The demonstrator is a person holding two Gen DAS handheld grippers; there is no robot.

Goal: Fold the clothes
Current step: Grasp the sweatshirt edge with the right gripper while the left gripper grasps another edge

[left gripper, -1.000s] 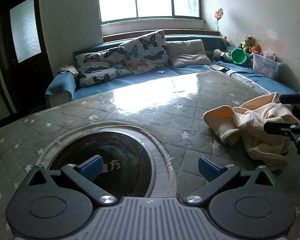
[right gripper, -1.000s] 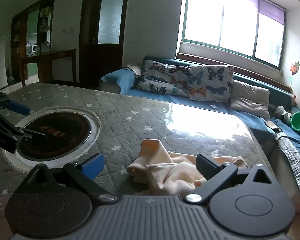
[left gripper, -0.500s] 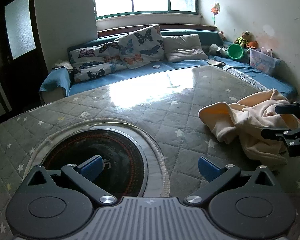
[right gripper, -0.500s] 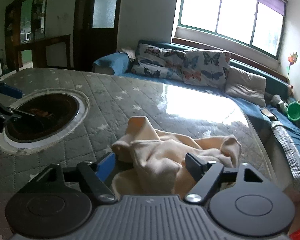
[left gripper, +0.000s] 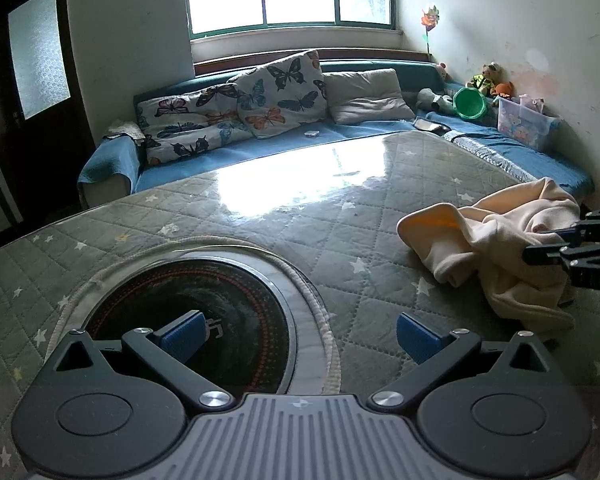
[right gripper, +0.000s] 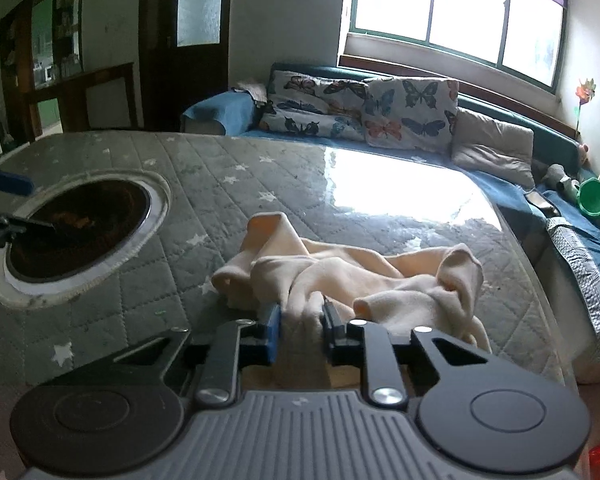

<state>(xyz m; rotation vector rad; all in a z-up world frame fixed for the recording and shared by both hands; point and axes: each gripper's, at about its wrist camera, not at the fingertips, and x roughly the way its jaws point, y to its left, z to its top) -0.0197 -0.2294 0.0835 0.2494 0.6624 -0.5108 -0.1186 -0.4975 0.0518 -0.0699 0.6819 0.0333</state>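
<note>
A crumpled cream garment [right gripper: 340, 276] lies on the grey star-quilted table [right gripper: 228, 184], near its right edge. My right gripper [right gripper: 300, 330] is shut on a fold of the garment at its near side. In the left wrist view the garment [left gripper: 496, 248] is at the right, with my right gripper [left gripper: 540, 244] closed on it. My left gripper [left gripper: 300, 334] is open and empty, above the round black cooktop [left gripper: 188, 320] set in the table. It also shows at the far left of the right wrist view [right gripper: 0, 200].
The round cooktop [right gripper: 80, 224] has a white rim. A blue sofa [left gripper: 340, 140] with butterfly cushions [left gripper: 276, 92] runs behind and to the right of the table, holding a green bucket [left gripper: 470, 104], toys and a clear box [left gripper: 524, 124]. A dark door [left gripper: 32, 92] is at left.
My right gripper has moved down onto the garment and closed on a fold of it. My left gripper has stayed open above the cooktop, shifting only slightly.
</note>
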